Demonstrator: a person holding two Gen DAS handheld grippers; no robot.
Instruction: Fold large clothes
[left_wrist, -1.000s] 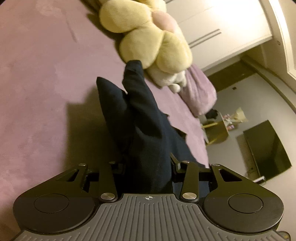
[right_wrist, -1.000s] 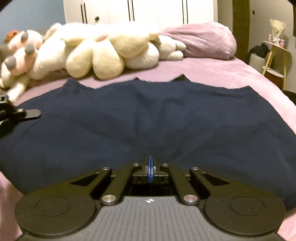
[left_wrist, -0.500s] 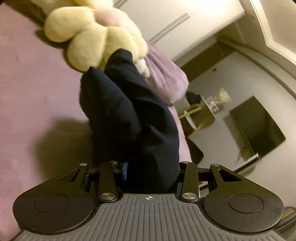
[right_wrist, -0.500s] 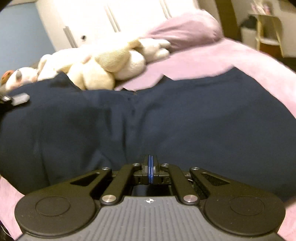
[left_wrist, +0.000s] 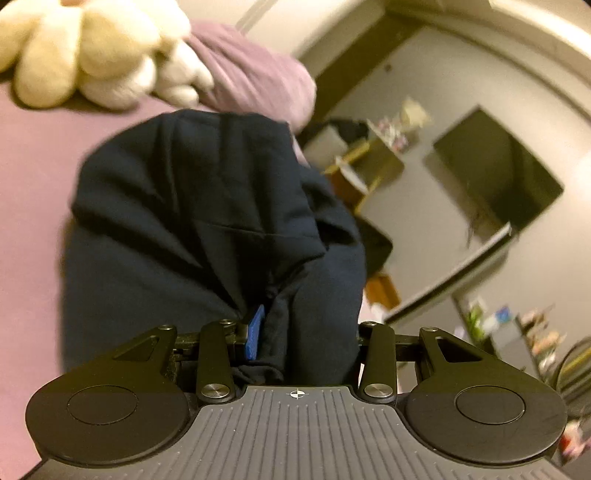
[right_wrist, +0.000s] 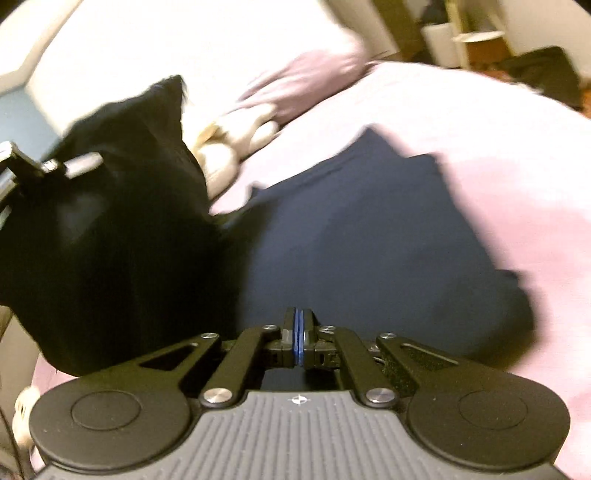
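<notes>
Garment (left_wrist: 207, 206) bunched in L gripper (left_wrist: 303, 332); TV (left_wrist: 498, 173) L-view only.

Bed (left_wrist: 33, 192) covered by a mauve sheet. Cream plush toy (left_wrist: 92, 51) lay at the head of the bed, touching a mauve pillow (left_wrist: 258, 77) just beside it. A dark flat screen (left_wrist: 498, 170) hung on the pale wall beyond the bed. A yellow stand (left_wrist: 373, 166) stood between the pillow and the screen, small items on top too blurred to identify. In the right wrist view, the same sheet (right_wrist: 498, 177), pillow (right_wrist: 310, 81) and toy (right_wrist: 229, 147) appeared, heavily blurred.
</notes>
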